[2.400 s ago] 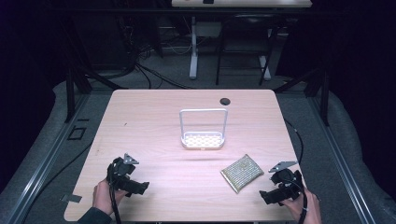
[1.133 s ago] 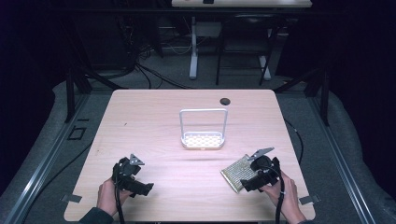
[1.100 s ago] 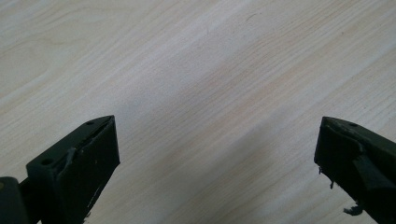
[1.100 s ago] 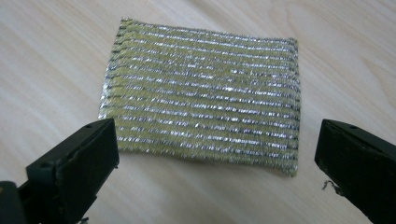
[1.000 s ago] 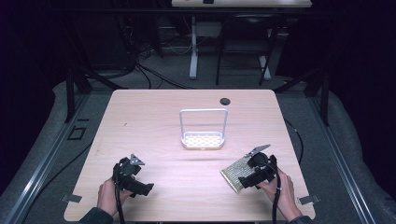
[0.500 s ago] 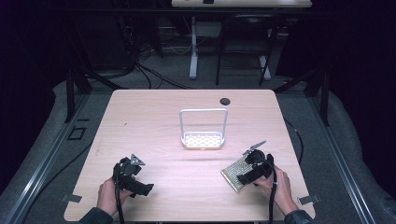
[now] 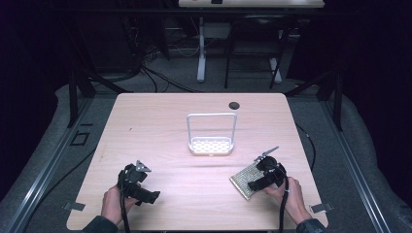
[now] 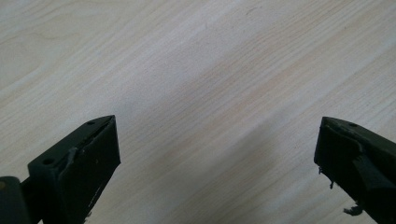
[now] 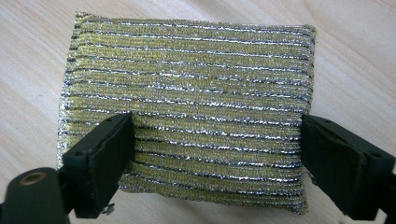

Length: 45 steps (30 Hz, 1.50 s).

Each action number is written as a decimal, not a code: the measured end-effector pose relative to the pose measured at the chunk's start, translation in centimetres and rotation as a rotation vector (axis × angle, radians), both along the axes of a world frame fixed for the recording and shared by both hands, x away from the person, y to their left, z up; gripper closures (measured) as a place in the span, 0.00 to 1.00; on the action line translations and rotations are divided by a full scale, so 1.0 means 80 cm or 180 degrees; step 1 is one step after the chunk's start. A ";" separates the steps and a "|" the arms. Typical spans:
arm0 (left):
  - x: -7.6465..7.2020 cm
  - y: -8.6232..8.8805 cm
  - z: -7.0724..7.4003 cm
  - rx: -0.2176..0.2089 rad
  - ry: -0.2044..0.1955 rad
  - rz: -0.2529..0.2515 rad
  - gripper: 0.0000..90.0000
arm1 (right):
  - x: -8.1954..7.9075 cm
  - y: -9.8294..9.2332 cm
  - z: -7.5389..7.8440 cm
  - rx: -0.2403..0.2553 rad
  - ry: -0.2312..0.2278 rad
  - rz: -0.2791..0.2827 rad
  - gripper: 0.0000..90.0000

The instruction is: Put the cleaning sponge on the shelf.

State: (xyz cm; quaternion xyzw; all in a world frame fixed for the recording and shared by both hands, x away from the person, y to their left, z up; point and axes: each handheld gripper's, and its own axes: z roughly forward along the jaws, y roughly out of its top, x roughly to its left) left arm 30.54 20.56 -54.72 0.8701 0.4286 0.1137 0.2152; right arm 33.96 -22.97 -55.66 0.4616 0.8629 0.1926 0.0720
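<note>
Right gripper view, jaws closing around sponge (image 9: 187, 93), seemingly touching.

the high view hangs above my side of the table (image 7: 160, 121) and looks forward and down, far enough back to take in the whole top, the floor round it and my hands at the bottom edge. the camera on my left gripper (image 8: 217, 163) looks along its jaws, close to the bare wood. the camera on my right gripper (image 9: 217, 154) looks along its jaws at the sponge (image 9: 187, 93), very near. that sponge (image 7: 244, 177) also lies in the high view, small, at the near right of the table.
</note>
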 end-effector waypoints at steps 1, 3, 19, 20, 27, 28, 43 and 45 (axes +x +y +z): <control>0.000 0.000 0.000 -0.0008 0.0023 -0.0003 0.00 | 0.000 0.000 0.001 -0.0018 -0.0009 0.0016 0.16; 0.000 0.001 -0.001 0.0013 0.0032 -0.0007 0.00 | -0.001 0.000 0.001 -0.0023 -0.0003 0.0020 0.19; -0.001 0.003 0.002 0.0012 0.0004 0.0018 0.00 | -0.015 0.001 0.007 0.0222 -0.0035 0.0035 0.51; -0.001 0.003 0.002 0.0000 -0.0002 0.0013 0.00 | -0.015 0.001 0.007 0.0215 -0.0064 0.0054 0.52; 0.000 0.003 0.001 0.0011 0.0013 -0.0007 0.00 | -0.020 0.003 0.018 0.0224 -0.0199 0.0094 0.54; 0.000 0.003 0.001 0.0001 0.0008 -0.0002 0.00 | -0.021 0.003 0.020 0.0222 -0.0219 0.0098 0.54; -0.001 0.000 0.004 -0.0019 -0.0084 -0.0036 0.01 | -0.026 0.006 0.039 0.0325 -0.0407 0.0097 0.54; -0.001 0.000 0.003 -0.0022 -0.0072 -0.0038 0.01 | -0.025 0.007 0.040 0.0320 -0.0434 0.0116 0.54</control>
